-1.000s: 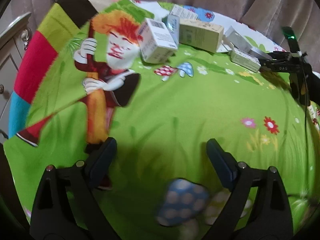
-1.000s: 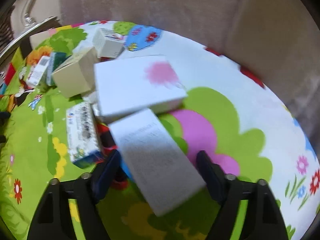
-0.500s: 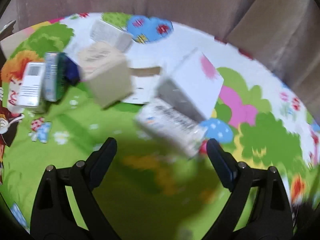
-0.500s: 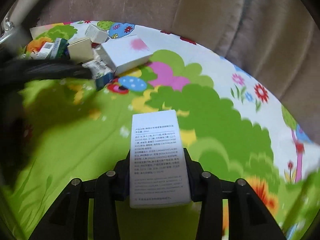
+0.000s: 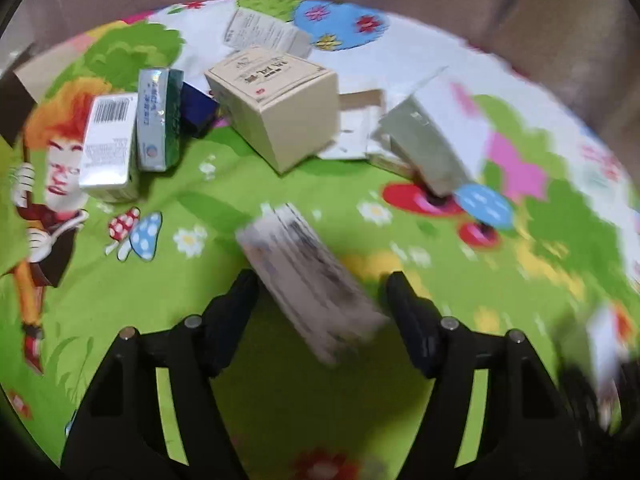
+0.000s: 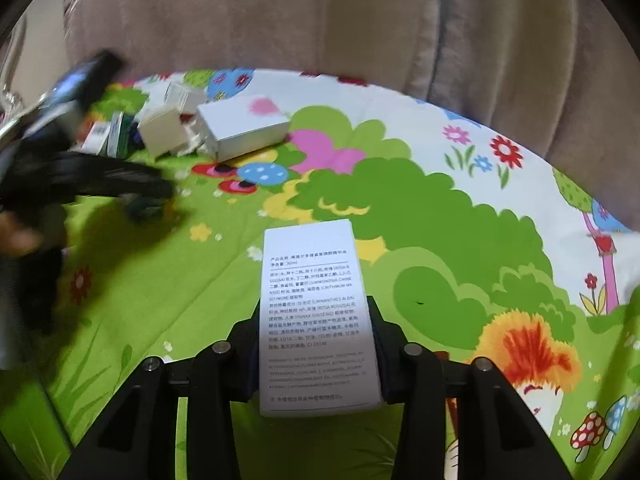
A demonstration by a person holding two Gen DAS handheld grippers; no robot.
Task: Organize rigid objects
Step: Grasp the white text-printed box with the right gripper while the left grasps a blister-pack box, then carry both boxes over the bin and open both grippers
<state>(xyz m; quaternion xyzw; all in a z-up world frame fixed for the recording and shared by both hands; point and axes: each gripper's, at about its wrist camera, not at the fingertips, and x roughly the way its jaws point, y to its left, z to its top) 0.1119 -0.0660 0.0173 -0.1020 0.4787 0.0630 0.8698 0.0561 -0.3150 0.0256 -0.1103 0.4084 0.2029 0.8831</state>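
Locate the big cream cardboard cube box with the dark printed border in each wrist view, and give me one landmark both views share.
Left wrist view: the cream cardboard cube box sits upper centre, among the pile of boxes on the colourful cartoon-print cloth.
Right wrist view: the same box is small, upper left, just left of the flat white box with a pink blotch.
Shared landmark: the flat white box, right of the cube in both views.
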